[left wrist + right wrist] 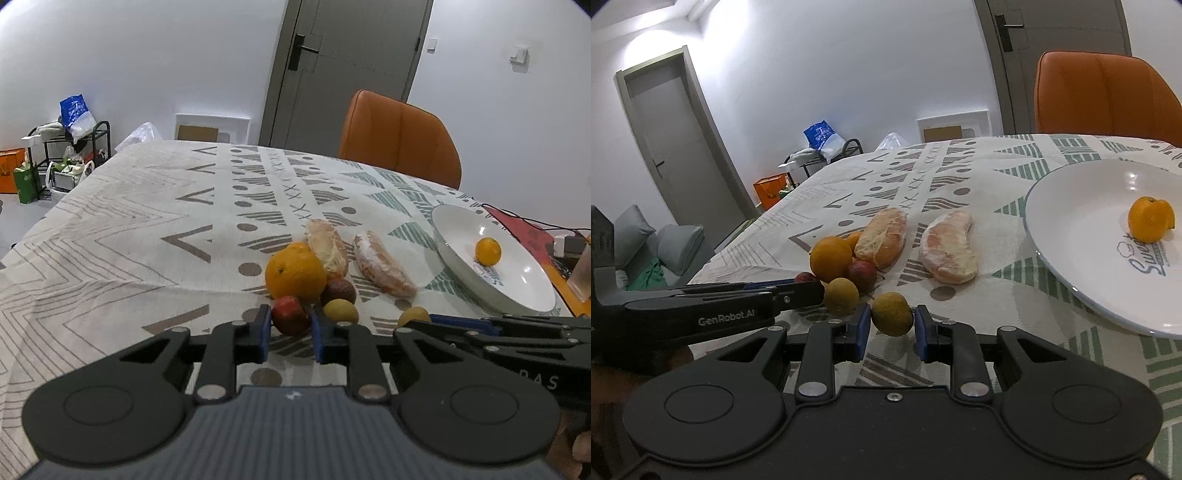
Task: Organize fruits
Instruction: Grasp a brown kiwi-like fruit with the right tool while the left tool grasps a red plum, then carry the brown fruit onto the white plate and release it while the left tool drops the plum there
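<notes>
Patterned counter (110, 240): left gripper (290, 332) jaws pinch the red fruit (290, 314); right gripper (892, 328) jaws bracket the yellow-green fruit (892, 314), contact unclear.

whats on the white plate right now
One small orange fruit sits on the white plate, next to printed lettering that reads partly "Swee". Nothing else shows there, though the right wrist view cuts off the plate's right edge.

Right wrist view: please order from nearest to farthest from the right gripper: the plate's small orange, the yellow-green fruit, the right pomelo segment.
1. Yellow-green fruit, between the right gripper fingers.
2. Right pomelo segment, ahead on the cloth.
3. Small orange, far right on the plate.
</notes>
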Demonstrator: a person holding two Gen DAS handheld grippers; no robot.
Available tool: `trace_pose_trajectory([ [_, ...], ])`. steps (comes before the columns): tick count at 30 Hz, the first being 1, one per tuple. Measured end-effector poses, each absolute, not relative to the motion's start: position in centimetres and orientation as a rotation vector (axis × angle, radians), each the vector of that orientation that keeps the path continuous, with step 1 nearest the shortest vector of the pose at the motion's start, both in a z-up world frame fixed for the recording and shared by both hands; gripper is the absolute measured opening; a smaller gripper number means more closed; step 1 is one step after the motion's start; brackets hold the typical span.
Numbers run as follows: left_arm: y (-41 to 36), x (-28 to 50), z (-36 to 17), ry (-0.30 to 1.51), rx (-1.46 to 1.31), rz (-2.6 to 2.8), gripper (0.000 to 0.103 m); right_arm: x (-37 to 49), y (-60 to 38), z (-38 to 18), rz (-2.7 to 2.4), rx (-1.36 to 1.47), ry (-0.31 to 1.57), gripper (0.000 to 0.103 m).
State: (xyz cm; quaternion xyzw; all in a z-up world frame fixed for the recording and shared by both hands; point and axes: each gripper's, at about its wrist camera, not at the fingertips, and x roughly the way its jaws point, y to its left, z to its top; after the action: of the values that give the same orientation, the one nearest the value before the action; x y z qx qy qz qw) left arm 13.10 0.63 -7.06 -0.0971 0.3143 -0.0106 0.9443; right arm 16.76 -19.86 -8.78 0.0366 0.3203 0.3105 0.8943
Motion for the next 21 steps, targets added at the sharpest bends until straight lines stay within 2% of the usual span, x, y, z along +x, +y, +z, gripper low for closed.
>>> trace_pose_trajectory([
  [21, -3.7, 12.7, -4.5, 0.575, -0.139, -0.090, 0.021, 15.8, -24.6, -7.3, 0.560, 0.133, 0.581, 0.024],
])
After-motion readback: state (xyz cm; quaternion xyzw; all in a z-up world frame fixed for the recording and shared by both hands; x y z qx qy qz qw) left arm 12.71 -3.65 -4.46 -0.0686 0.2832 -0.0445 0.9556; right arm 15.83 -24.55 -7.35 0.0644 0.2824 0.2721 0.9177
